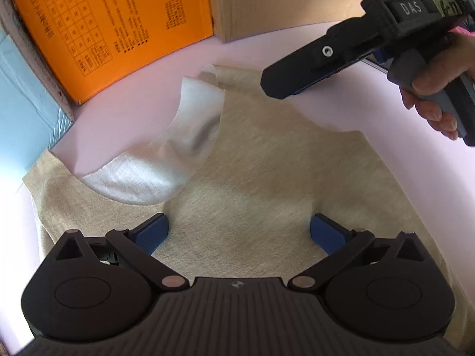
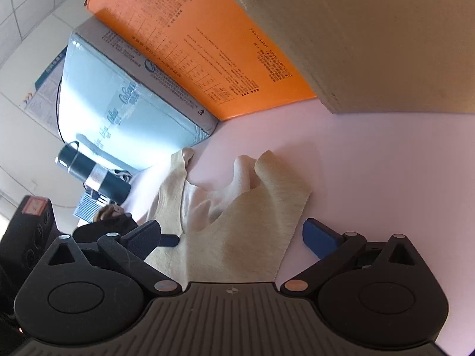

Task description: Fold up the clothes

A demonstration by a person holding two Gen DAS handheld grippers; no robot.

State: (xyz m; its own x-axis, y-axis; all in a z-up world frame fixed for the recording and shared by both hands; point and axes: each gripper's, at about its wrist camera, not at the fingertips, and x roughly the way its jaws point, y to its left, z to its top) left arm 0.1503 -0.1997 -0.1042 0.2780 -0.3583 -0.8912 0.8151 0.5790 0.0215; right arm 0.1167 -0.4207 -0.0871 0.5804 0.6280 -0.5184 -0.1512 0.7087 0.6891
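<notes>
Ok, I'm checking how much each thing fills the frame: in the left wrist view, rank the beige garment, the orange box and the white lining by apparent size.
1. Beige garment, spread across the pink surface.
2. Orange box, cut off by the frame edge, so only its visible part counts.
3. White lining, the turned-out piece at the neckline.

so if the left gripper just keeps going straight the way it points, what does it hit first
Most likely the beige garment spread on the pink table: the open left gripper points down at the cloth, just right of its white lining. Depth is unclear.
</notes>
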